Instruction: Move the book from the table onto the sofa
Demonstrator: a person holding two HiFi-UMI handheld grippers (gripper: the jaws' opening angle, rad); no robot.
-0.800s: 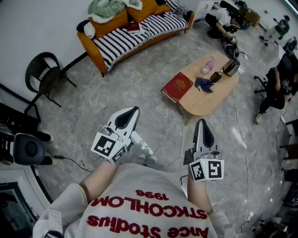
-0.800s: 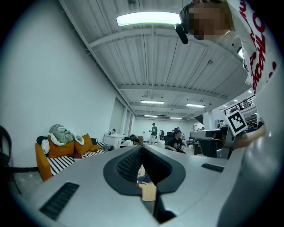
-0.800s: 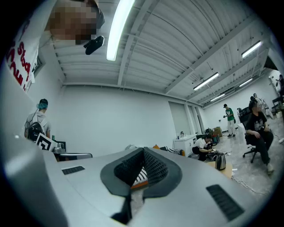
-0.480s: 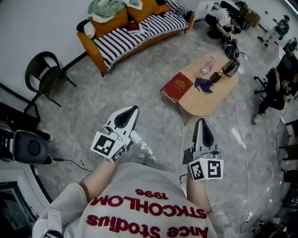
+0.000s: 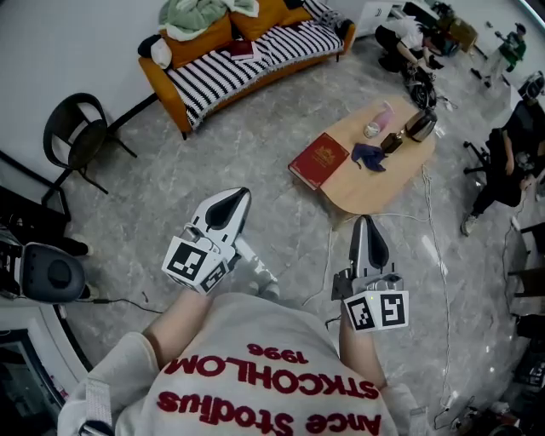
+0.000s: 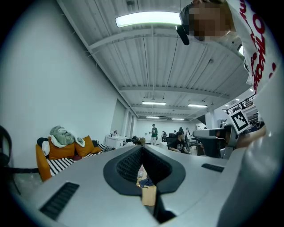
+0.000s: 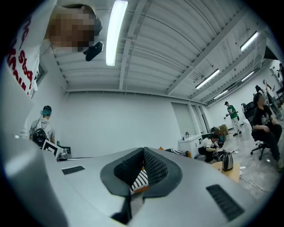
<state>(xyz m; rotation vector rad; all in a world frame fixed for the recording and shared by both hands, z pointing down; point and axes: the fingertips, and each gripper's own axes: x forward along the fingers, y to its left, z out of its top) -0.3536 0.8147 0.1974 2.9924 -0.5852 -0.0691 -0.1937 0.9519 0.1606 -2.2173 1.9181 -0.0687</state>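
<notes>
A red book [image 5: 318, 159] lies on the near-left end of a low wooden table [image 5: 375, 187] in the head view. The orange sofa [image 5: 243, 60] with a striped seat stands at the back left, and it also shows as the sofa [image 6: 62, 153] at the left of the left gripper view. My left gripper [image 5: 238, 195] and my right gripper [image 5: 361, 223] are both held close to my body, well short of the table. Both are shut with nothing between their jaws.
On the table sit a pink bottle [image 5: 380, 117], a dark cloth [image 5: 369, 155] and a kettle [image 5: 420, 126]. A black chair [image 5: 75, 143] stands at the left. Cushions and a green blanket [image 5: 194, 15] lie on the sofa. People sit at the back right [image 5: 407, 38].
The scene has drifted slightly in the head view as I shift; both grippers stay close to my body and shut.
</notes>
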